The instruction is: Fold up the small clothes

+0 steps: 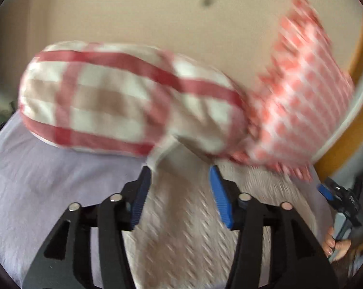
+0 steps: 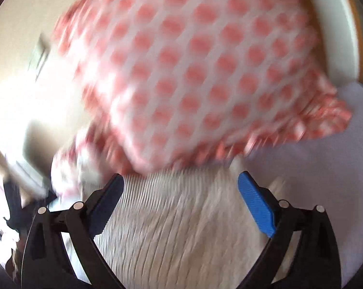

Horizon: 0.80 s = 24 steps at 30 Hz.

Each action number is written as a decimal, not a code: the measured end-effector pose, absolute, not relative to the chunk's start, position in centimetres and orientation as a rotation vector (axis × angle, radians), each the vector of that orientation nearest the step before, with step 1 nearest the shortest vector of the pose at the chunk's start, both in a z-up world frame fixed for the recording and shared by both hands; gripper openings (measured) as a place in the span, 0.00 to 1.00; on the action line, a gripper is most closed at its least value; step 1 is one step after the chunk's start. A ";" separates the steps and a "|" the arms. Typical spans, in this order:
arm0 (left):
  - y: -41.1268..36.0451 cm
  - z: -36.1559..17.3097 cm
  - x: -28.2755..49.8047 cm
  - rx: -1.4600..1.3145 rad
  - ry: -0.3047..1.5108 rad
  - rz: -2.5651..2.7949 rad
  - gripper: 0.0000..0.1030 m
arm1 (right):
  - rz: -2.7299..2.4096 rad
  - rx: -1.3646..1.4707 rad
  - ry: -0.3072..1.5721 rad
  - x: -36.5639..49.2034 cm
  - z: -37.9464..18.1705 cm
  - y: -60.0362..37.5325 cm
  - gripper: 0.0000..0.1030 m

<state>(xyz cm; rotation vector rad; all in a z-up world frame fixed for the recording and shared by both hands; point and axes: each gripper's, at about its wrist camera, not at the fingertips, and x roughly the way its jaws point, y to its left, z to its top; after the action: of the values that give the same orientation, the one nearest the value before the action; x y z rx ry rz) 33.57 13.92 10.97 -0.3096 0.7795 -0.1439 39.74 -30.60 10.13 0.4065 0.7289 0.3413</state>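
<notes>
Left wrist view: left gripper (image 1: 180, 175) jaws spread wide, holding nothing, over a beige knit cloth (image 1: 181, 228) on a lavender sheet (image 1: 49, 180); a red plaid cloth (image 1: 109, 96) and pink checked cloth (image 1: 306, 101) lie bunched just ahead, blurred. Right wrist view: right gripper (image 2: 181, 180) also wide, empty, above the knit cloth (image 2: 181, 228); pink checked cloth (image 2: 200, 72) fills the view ahead.
</notes>
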 end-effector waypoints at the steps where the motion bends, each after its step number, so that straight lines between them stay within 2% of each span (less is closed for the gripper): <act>1: 12.9 10.2 33.6 -0.290 0.812 -0.161 0.54 | 0.363 0.379 0.776 39.3 9.5 -29.5 0.95; 5: 11.5 5.5 35.7 -0.263 0.989 -0.102 0.54 | 0.305 0.300 0.947 37.9 5.5 -27.3 0.95; 7: 11.6 3.5 36.1 -0.232 1.026 -0.028 0.40 | 0.244 0.275 1.005 38.0 3.8 -27.2 0.95; 8: 11.5 3.9 35.7 -0.214 1.004 -0.023 0.40 | 0.236 0.269 0.999 37.7 4.2 -27.1 0.95; 11: 12.4 6.0 34.0 -0.256 0.985 -0.052 0.47 | 0.264 0.304 0.976 36.2 5.2 -27.2 0.95; 13: 13.9 7.2 33.2 -0.254 0.958 -0.010 0.57 | 0.251 0.291 0.929 35.0 5.7 -27.5 0.95; 19: 16.7 4.9 34.2 -0.245 1.106 0.104 0.57 | 0.257 0.322 0.899 35.0 5.9 -27.7 0.95; 24: 16.2 3.9 35.7 -0.312 1.123 0.005 0.59 | 0.268 0.294 0.896 35.1 5.6 -26.9 0.95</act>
<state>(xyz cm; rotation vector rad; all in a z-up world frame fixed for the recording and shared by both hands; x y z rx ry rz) 35.69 16.18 3.95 -0.3120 1.1227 0.0050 35.11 -26.87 5.59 0.2937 0.8962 0.2682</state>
